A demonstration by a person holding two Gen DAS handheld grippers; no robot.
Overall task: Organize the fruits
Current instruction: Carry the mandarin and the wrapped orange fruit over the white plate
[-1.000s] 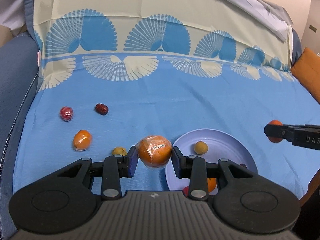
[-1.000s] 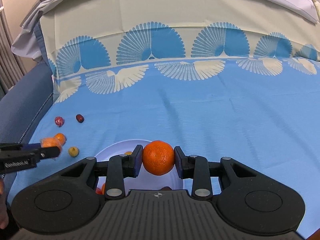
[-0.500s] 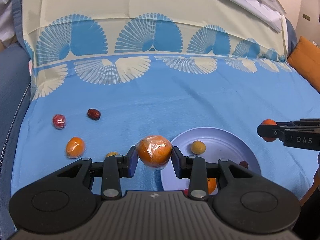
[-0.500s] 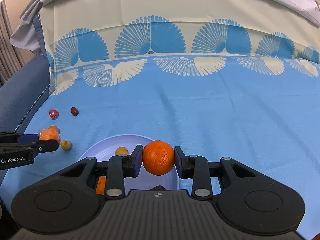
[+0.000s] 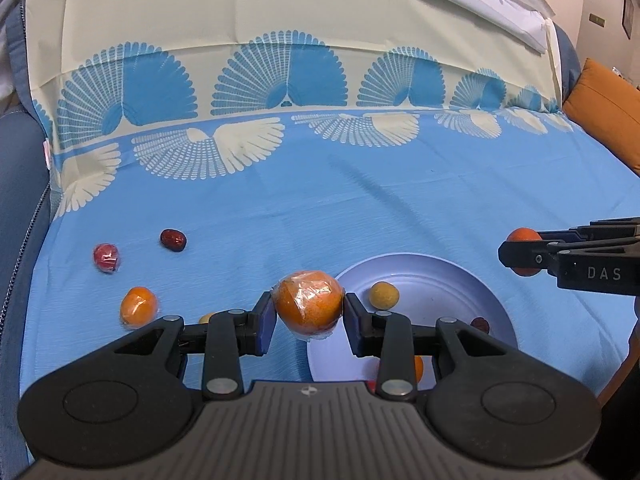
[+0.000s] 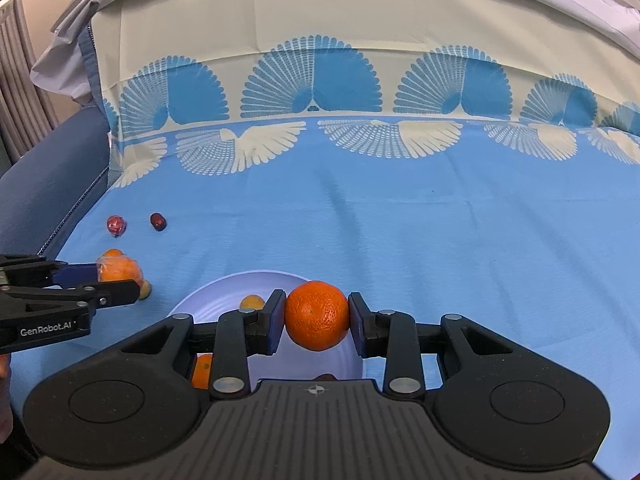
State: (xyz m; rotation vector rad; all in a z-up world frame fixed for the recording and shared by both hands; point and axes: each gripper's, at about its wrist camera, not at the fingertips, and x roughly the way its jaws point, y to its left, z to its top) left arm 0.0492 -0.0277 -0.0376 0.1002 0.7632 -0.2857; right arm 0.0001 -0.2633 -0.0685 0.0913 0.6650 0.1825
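A: My left gripper (image 5: 308, 317) is clamped on a plastic-wrapped orange (image 5: 309, 302), held above the blue cloth (image 5: 320, 208) just left of the lavender plate (image 5: 436, 280).

B: And your right?

A: My right gripper (image 6: 316, 322) pinches a bare orange (image 6: 317, 314) between both pads, over the plate's far edge.

B: What lies loose?

A: In the plate, a small yellow fruit (image 5: 383, 295) and a dark red date (image 5: 480, 323). On the cloth to the left: a wrapped red fruit (image 5: 106, 257), another red date (image 5: 173, 239) and a wrapped orange fruit (image 5: 138, 306).
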